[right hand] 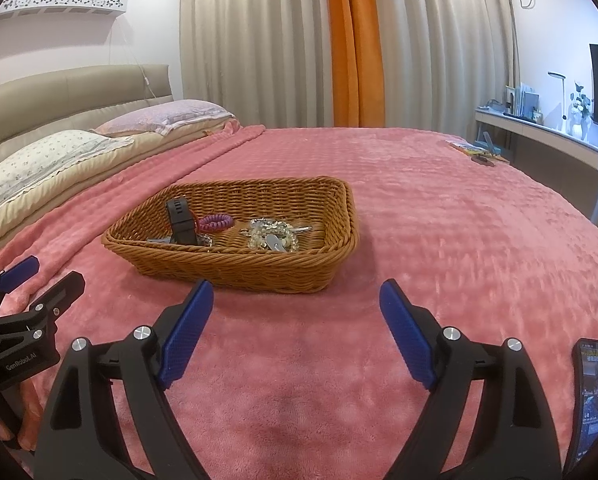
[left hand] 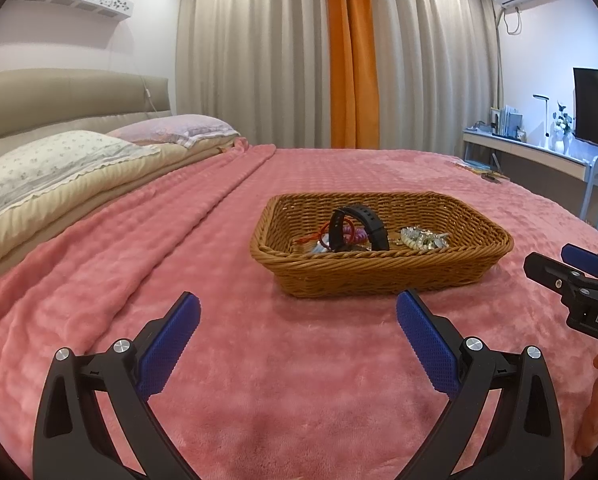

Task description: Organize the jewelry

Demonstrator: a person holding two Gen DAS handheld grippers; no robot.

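A basket (left hand: 379, 276) sits on the bed (left hand: 259, 380), about mid-bed and well away from its edges. In it, a watch (left hand: 359, 226) stands at the left, with a coil band (right hand: 216, 222) just behind it and a heap of jewelry (right hand: 273, 234) to the right. The pillows (left hand: 51, 160) lie along the head of the bed, left of the basket. A phone (right hand: 593, 392) lies at the near right edge of the bed. Small items (right hand: 477, 151) rest near the far right corner. Behind the bed hang curtains (left hand: 283, 52); a desk (right hand: 539, 132) stands beyond the right edge.
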